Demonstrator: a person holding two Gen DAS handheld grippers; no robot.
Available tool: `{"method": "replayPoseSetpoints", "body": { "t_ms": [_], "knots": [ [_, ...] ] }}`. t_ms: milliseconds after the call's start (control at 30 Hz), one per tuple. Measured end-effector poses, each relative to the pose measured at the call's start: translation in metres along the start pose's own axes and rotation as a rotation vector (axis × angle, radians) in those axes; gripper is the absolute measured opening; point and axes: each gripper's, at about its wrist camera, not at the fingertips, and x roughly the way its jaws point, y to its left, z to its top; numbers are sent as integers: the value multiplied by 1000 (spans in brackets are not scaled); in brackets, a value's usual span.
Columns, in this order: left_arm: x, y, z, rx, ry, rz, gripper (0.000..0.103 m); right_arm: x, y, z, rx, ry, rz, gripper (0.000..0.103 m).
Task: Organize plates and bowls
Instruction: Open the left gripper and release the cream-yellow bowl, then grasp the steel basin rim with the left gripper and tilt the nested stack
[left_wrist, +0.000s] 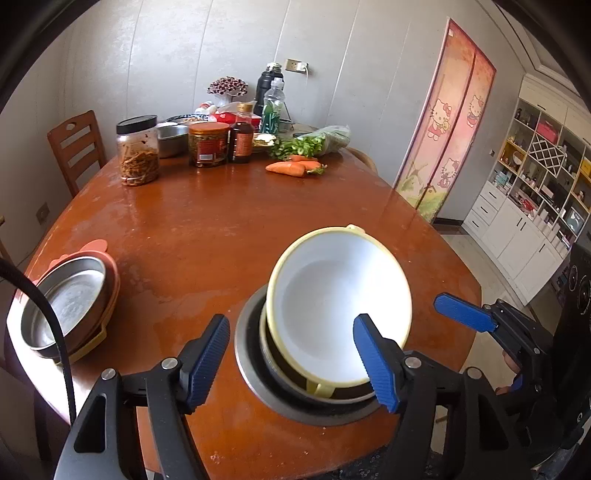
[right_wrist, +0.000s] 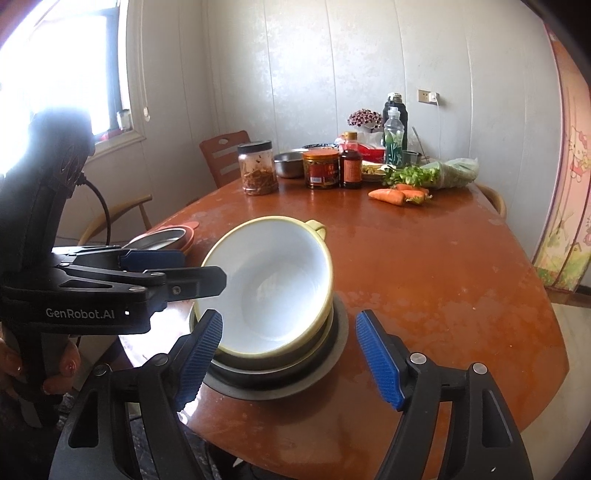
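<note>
Bowl, yellow outside and white inside w/ two small handles, sits tilted on top of a stack of dishes in the lower centre of both views, near the table's front edge. The stack has a dark inner dish and a wide grey metal rim at the bottom.

Left gripper is just in front of the stack; jaws apart, one blue pad overlaps the bowl's near rim in the picture, contact not clear. Right gripper also has jaws apart, nothing pressed between the pads, the stack just behind them.

At left edge of left view, a metal plate lies in an orange tray. Wooden table carries jars, bottles and carrots at the far side.
</note>
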Motion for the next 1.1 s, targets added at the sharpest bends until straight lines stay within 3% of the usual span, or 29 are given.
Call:
{"method": "replayPoseSetpoints", "body": {
  "t_ms": [500, 867, 1100],
  "knots": [
    [-10, 11, -18, -19, -10, 48, 75, 0, 8, -8, 43, 12, 33, 78],
    [13, 38, -18, -152, 42, -14, 78, 16, -12, -10, 183, 55, 60, 78],
    [37, 41, -16, -174, 84, -35, 78, 36, -25, -13, 280, 108, 88, 78]
  ]
}}
